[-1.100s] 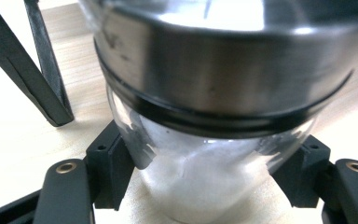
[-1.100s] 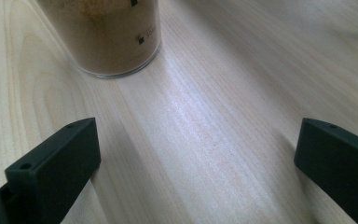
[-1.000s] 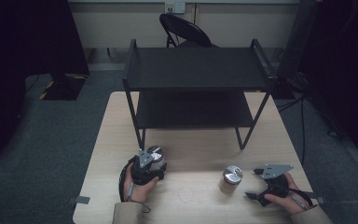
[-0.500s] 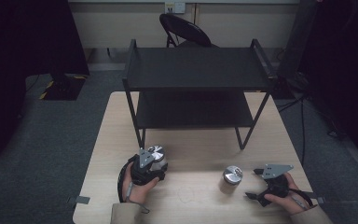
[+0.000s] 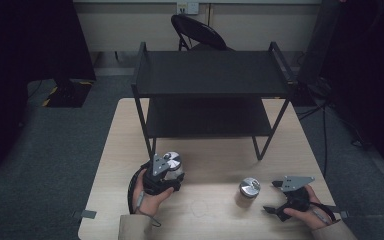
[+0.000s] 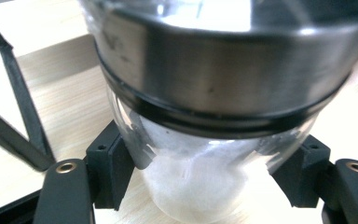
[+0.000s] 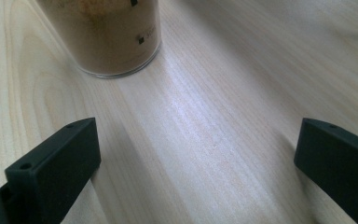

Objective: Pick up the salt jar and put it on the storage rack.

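Note:
A clear jar of white powder [image 6: 200, 186] with a steel lid [image 5: 170, 161] stands on the wooden table [image 5: 205, 165] in front of the shelf's left leg. My left gripper [image 5: 166, 172] is shut on it, both pads pressed to the glass just under the lid. A second jar [image 5: 249, 190] with a steel lid holds brown powder [image 7: 112, 37] and stands free at the front right. My right gripper [image 5: 275, 197] is open, low over the table, a short way to the right of that jar with bare wood between its jaws.
A black two-tier metal shelf [image 5: 210, 75] stands across the far half of the table, both tiers bare. Its legs [image 5: 150, 140] come down close behind the white jar. A black folding chair [image 5: 200, 32] stands beyond it on grey carpet.

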A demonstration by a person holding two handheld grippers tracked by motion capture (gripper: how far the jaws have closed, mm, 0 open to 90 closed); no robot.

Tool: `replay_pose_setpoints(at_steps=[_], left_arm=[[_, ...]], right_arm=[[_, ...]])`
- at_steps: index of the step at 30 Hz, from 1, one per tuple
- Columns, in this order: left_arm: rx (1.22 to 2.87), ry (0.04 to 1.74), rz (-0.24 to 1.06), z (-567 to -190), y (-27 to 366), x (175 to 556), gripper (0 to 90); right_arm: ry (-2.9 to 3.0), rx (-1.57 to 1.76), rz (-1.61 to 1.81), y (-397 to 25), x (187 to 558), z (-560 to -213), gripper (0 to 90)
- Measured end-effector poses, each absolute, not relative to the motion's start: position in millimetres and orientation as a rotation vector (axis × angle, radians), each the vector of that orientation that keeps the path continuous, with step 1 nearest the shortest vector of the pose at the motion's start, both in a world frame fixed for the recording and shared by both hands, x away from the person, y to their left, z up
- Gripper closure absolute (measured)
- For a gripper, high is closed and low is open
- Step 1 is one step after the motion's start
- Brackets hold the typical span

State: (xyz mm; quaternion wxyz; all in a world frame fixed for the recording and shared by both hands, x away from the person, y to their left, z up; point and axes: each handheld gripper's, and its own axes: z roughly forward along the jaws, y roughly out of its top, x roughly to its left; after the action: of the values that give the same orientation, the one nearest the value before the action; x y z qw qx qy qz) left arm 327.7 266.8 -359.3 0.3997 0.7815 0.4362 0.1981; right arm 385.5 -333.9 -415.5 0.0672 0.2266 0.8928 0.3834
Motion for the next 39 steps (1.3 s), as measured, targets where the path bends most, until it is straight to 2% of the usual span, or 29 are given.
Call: replay_pose_setpoints(at_steps=[14, 39], left_arm=[[1.983, 1.05, 0.454, -335, 263, 338, 30.6], [1.991, 1.061, 0.479, -279, 251, 356, 30.6]], right_arm=[[2.69, 0.685, 1.156, -334, 385, -416, 0.0], [2.691, 0.684, 1.156, -334, 386, -415, 0.0]])
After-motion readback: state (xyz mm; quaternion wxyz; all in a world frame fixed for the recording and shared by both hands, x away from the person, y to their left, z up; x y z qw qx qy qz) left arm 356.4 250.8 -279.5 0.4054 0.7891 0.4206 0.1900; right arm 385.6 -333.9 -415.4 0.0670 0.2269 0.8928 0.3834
